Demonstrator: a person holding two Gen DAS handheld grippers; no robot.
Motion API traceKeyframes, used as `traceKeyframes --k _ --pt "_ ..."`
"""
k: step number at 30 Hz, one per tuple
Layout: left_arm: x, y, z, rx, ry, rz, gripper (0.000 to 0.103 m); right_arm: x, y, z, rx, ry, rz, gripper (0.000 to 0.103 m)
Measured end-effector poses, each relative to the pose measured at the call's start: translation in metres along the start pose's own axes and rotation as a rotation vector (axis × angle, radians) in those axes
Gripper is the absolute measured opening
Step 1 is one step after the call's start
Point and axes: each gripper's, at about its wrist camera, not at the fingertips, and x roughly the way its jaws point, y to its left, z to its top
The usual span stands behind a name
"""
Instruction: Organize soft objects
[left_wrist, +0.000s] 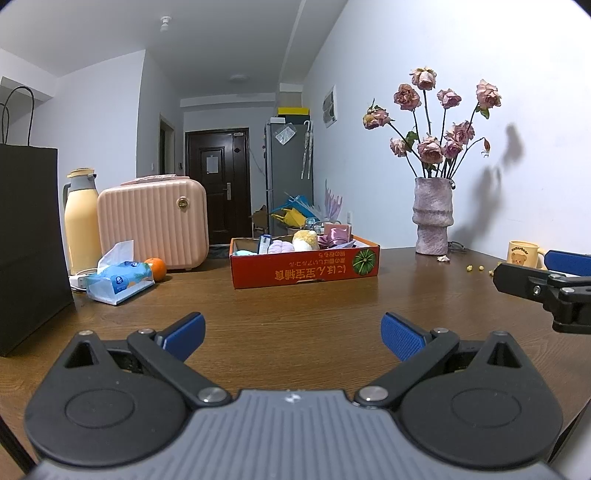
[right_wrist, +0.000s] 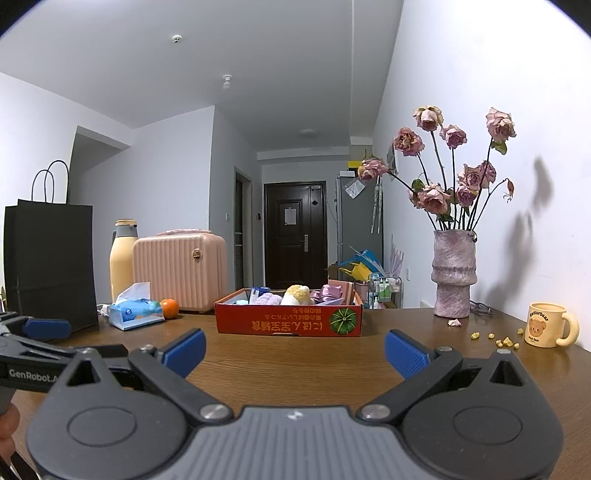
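Soft objects piled in red cardboard box mid-table, well ahead of both grippers — nothing gripped. Left gripper and right gripper both spread wide, empty, low over the wood. Risks, judged from layout: box light and shallow, likely to slide or tip if a jaw snags the wall; vase with dried roses near box's right end — wide right-side swing could topple it. Mug also exposed. Plush compresses, may slip from a shallow pinch.
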Motion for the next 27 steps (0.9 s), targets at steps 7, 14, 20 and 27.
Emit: traceKeyframes --k 7,14,20,27 --pt "-0.0030 -0.0025 0.0008 0.004 -0.011 -0.003 0.103 -0.0001 0.0006 -0.0001 -0.001 -0.001 0.001 0.103" --pt "-0.0028 -0.0034 0.0004 0.006 -0.014 -0.004 0.103 -0.0001 0.0010 -0.0002 -0.002 0.000 0.001 0.103" --pt "-0.0028 -0.0020 0.0004 0.004 -0.017 -0.003 0.103 0.0013 0.0007 0.0009 -0.003 0.001 0.005 0.103" --pt "-0.0025 -0.0022 0.0010 0.004 -0.021 -0.002 0.103 0.0012 0.0009 0.0008 -0.003 0.001 0.004 0.103"
